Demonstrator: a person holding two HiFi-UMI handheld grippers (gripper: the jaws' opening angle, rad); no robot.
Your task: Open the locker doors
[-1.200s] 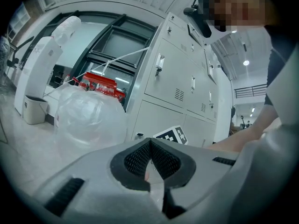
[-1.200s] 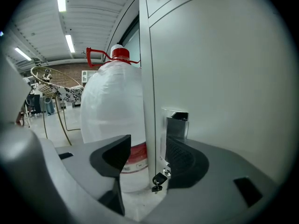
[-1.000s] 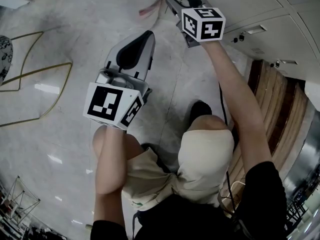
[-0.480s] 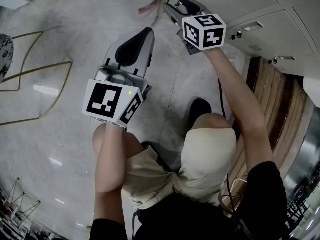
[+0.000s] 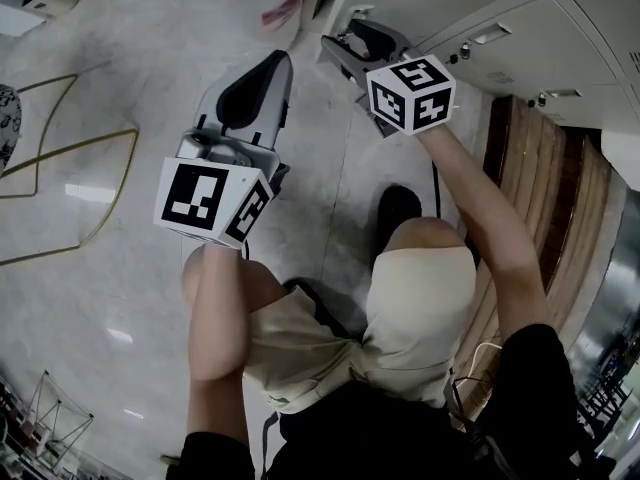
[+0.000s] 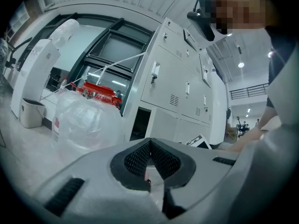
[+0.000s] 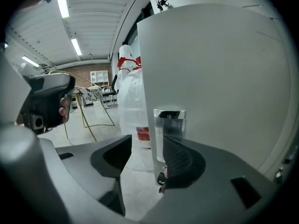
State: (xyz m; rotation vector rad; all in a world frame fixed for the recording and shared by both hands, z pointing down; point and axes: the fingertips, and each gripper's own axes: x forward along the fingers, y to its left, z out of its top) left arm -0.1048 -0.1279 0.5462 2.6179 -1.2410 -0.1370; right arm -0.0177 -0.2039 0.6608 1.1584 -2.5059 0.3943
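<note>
The right gripper (image 7: 147, 158) is holding its jaws apart astride the edge of a white locker door (image 7: 215, 69). The door's chrome handle (image 7: 169, 125) is sitting between them, which the head view is not revealing. The left gripper (image 6: 150, 161) is pointing at the locker bank (image 6: 175, 73), jaws together and empty.

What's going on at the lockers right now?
A person holds a gripper in each hand beside the lockers. The right gripper is open, with its jaws on either side of a door edge at the chrome handle, not clamped on it. The left gripper is shut and empty, held off to the side above the floor.
</note>
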